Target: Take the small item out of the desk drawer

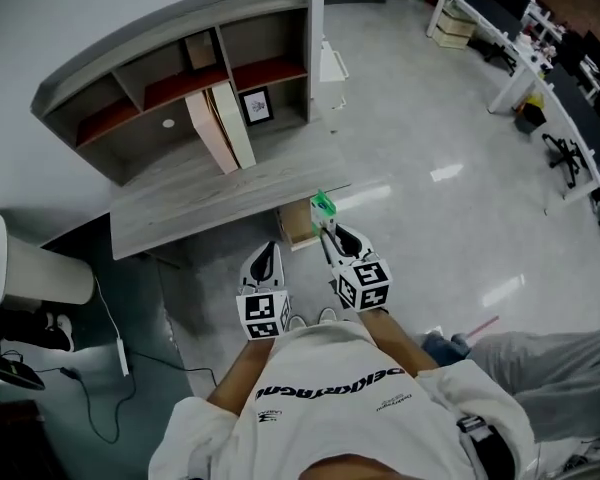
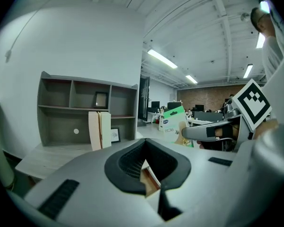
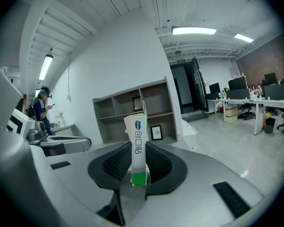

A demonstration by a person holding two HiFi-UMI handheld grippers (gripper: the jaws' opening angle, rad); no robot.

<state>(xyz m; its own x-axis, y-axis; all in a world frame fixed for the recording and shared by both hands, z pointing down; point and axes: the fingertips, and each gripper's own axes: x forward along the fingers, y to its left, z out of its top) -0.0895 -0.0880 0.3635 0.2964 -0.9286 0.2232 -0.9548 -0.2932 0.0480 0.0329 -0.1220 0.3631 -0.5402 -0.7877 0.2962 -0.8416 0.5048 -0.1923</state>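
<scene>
Clearly out of the drawer, the small green-and-white carton (image 3: pixel 138 145) stands upright between the pads of the right tongs (image 1: pixel 327 226), which are clamped on its two broad faces; its narrow white edge, with a blue oval logo near the top and a green band at the bottom, faces that gripper's camera. From the head view the carton sits at the tips of the right tongs, over the open drawer (image 1: pixel 298 223), whose brown inside shows below the front edge of the grey tabletop (image 1: pixel 210 203) near its right end. The left tongs (image 1: pixel 268 253) are held just beside the right ones, their jaws apart with nothing between them; only a sliver of the drawer shows through the gap in the left gripper view. Each gripper carries its marker cube close to the person's chest, the right gripper's cube (image 1: pixel 365 283) a little ahead of the left gripper's cube (image 1: pixel 263 313). On the tabletop stands a grey shelf unit (image 1: pixel 180 58) with reddish boards, two cream folders (image 1: pixel 220 128) leaning upright against it and a small framed picture (image 1: pixel 257 105) in its lower right compartment. A white cable (image 1: pixel 110 318) trails on the floor to the left. In the right gripper view a person (image 3: pixel 41 110) stands far off at the left.
</scene>
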